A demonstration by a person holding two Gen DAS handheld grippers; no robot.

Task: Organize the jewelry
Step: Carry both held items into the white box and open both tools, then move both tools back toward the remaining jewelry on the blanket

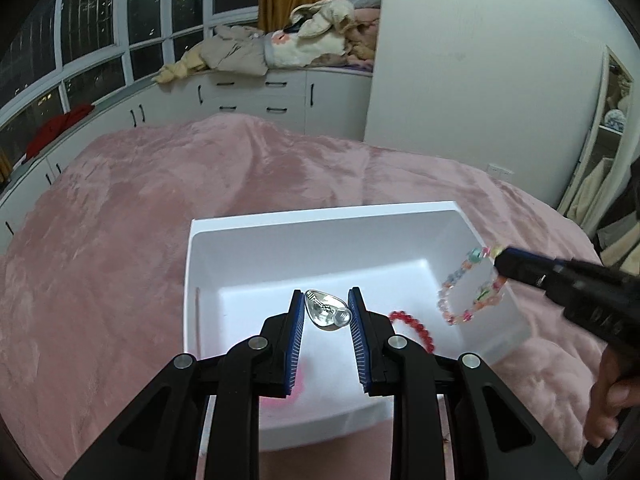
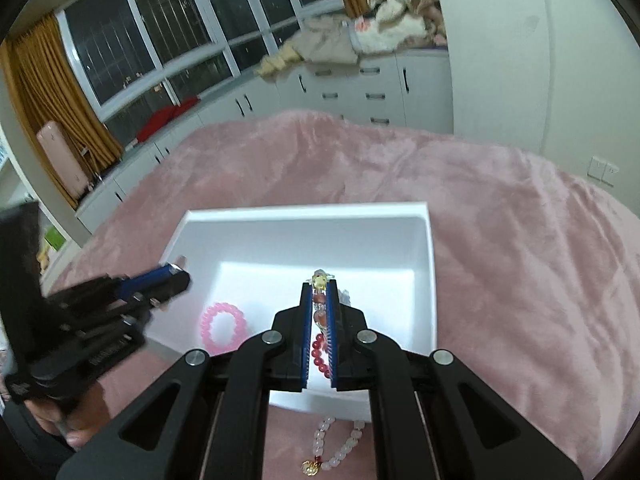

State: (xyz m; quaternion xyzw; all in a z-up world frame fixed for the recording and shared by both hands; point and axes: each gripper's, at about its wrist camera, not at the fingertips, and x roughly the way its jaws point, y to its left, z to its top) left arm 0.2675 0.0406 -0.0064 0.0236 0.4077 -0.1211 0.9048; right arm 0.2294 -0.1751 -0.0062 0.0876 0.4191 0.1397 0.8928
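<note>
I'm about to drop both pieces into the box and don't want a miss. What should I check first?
1. Right gripper holds the colourful bracelet: ok, beads clamped between the jaws.
2. Bracelet hangs over the white box: ok, though close to its right wall.
3. Left gripper has the silver heart over the box: ok, it spans the jaws.
4. Grippers apart from each other: ok.
5. All jewelry gathered: not ok, a white bracelet lies outside on the pink blanket.
6. Box steady on the blanket: cannot tell.
</note>
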